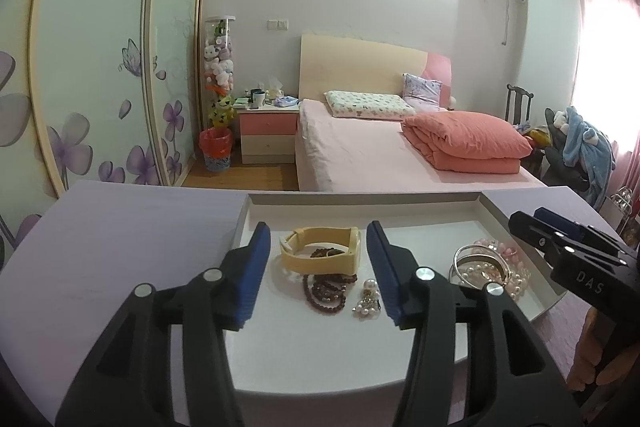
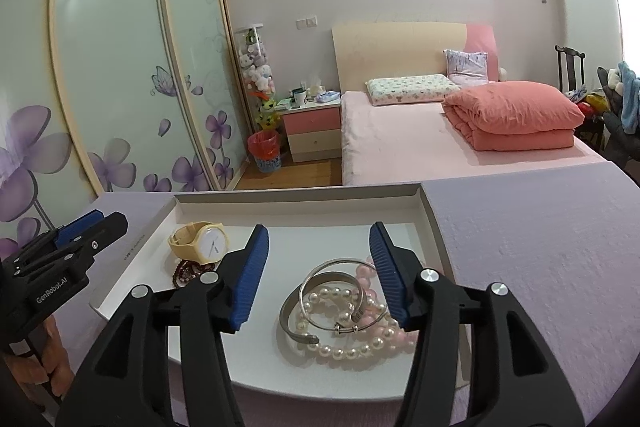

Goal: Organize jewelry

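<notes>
One white tray (image 2: 434, 227), one yellow watch (image 2: 200, 242), one brown bead string (image 1: 326, 289), two silver bangles (image 2: 316, 297), one white pearl strand (image 2: 348, 349), one pink bead bracelet (image 2: 370, 277), one pearl charm (image 1: 368, 301), two claws (image 1: 318, 275)

The shiny silver metal bangles (image 2: 320, 291) and glossy white pearl beads (image 2: 340, 349) lie in the smooth, matt white cardboard tray (image 2: 280, 197), lower middle. The purple cloth surface (image 2: 540, 247) looks rough.
</notes>
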Demonstrator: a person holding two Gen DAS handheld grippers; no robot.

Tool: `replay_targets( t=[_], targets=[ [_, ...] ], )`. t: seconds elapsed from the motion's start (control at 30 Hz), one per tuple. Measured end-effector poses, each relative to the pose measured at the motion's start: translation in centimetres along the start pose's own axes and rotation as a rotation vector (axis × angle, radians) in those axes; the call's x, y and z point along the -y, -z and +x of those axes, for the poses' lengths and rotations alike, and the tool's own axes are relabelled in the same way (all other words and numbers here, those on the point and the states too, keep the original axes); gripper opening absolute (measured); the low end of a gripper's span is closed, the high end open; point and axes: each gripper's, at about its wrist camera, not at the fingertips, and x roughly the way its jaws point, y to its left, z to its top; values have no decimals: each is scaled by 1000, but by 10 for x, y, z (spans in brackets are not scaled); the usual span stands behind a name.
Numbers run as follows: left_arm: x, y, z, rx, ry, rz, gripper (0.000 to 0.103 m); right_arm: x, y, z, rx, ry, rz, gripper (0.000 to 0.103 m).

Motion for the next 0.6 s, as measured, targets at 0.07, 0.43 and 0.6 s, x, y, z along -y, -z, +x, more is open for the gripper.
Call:
replay_targets(
  t=[0.07,0.43,0.6],
  targets=[
    [-1,0,-5,5,-5,0,53,0,-1,-4,3,-1,-2,58],
    [-11,12,-65,49,-27,-20,73,-8,12,-55,33,-23,-4,76],
    [-8,26,-101,77,-37,8,86,-12,25,-89,57,-34,-3,86]
  ],
)
